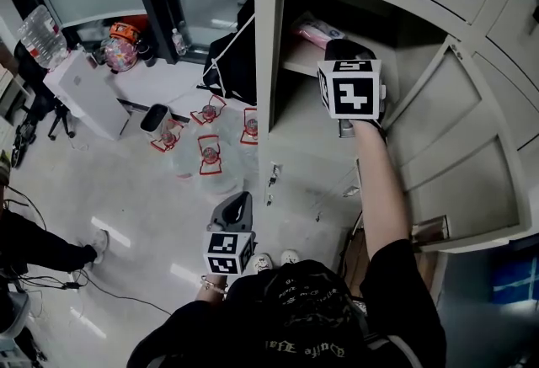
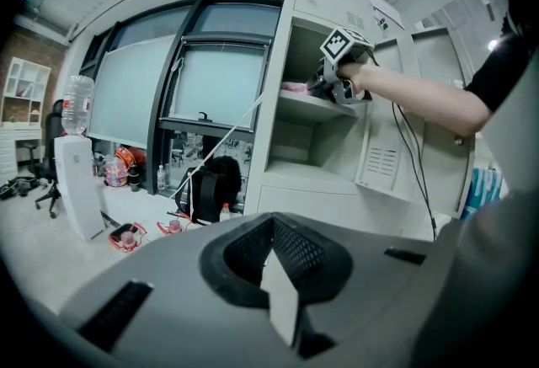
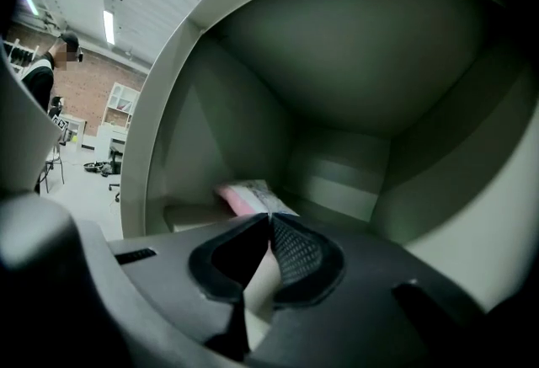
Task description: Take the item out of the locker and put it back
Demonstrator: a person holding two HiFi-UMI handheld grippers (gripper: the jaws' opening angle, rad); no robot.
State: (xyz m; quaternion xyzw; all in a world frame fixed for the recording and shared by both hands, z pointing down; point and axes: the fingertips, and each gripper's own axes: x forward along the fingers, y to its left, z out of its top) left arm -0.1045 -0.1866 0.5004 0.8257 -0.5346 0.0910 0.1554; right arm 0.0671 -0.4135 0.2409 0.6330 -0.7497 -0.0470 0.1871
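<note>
A pink and white packet (image 1: 318,29) lies on the upper shelf (image 1: 299,65) of the open grey locker. My right gripper (image 1: 339,49) reaches into that compartment, its marker cube in front of it. In the right gripper view the jaws meet at the packet's (image 3: 246,194) near corner, and the right gripper (image 3: 269,216) is shut on it. The left gripper view shows the same packet (image 2: 295,88) with the right gripper (image 2: 325,82) at it. My left gripper (image 1: 239,200) hangs low before the locker, its jaws shut with nothing between them (image 2: 271,220).
The locker door (image 1: 455,147) stands open to the right of my arm. Several water jugs (image 1: 209,157) sit on the floor at the left of the locker, beside a black backpack (image 1: 232,55) and a white dispenser (image 1: 84,93). A person's leg (image 1: 42,247) shows at the far left.
</note>
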